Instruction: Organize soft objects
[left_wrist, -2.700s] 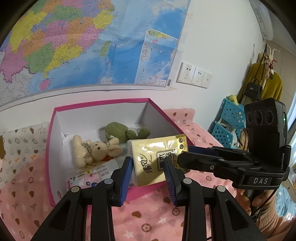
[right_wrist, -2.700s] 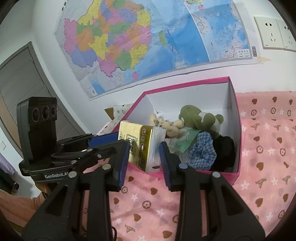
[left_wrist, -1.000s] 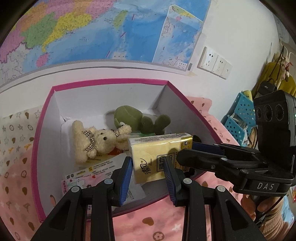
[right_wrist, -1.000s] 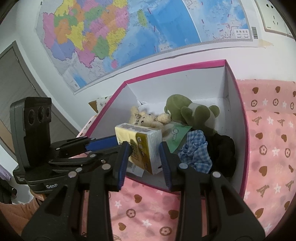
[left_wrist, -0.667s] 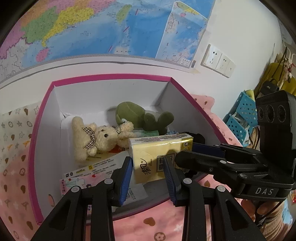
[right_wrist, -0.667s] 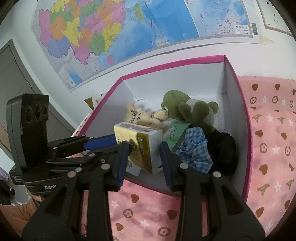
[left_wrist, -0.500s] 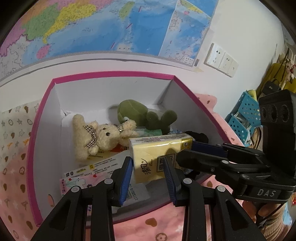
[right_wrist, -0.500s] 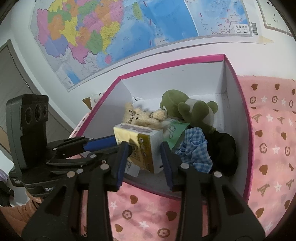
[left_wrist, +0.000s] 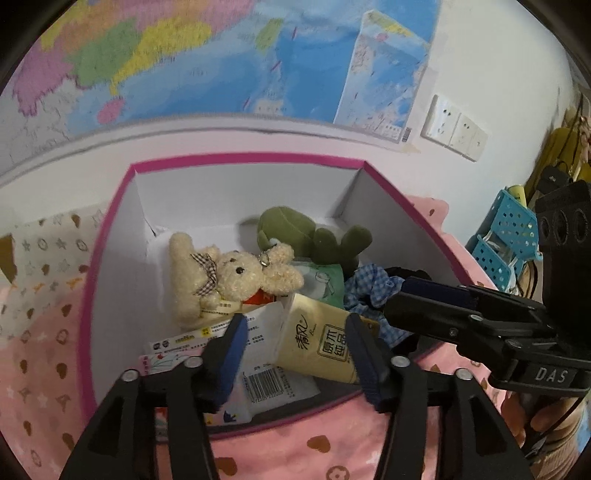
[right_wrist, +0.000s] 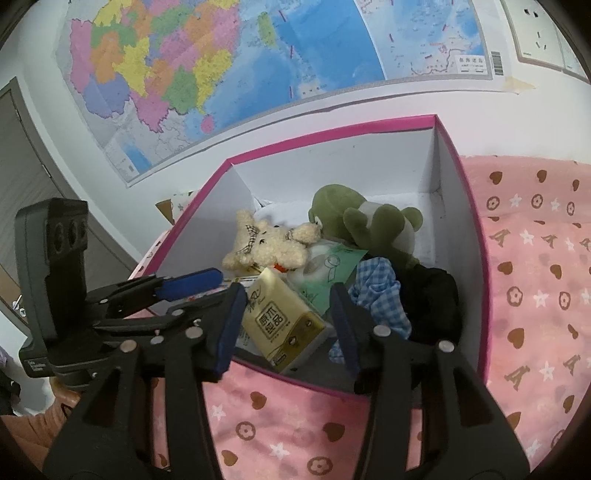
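A yellow tissue pack (left_wrist: 317, 343) (right_wrist: 284, 321) lies tilted on the things in the near end of a white box with a pink rim (left_wrist: 240, 157) (right_wrist: 332, 129). My left gripper (left_wrist: 295, 354) and right gripper (right_wrist: 286, 328) both straddle the pack from the near side. Their jaws are opening, and the pads stand apart from the pack. Behind it lie a beige teddy bear (left_wrist: 229, 280) (right_wrist: 269, 247), a green frog plush (left_wrist: 295, 232) (right_wrist: 369, 225), a blue checked cloth (left_wrist: 369, 288) (right_wrist: 380, 291) and a black cloth (right_wrist: 436, 302).
Printed paper packets (left_wrist: 258, 369) and a green-white packet (right_wrist: 332, 269) lie under the pack. The box sits on a pink patterned sheet (right_wrist: 535, 277) against a wall with a map. Blue baskets (left_wrist: 509, 229) stand at the right, a grey door (right_wrist: 22, 184) at the left.
Both grippers have widened and let go of the tissue pack. It has dropped from level between the pads to lying tilted inside the box.
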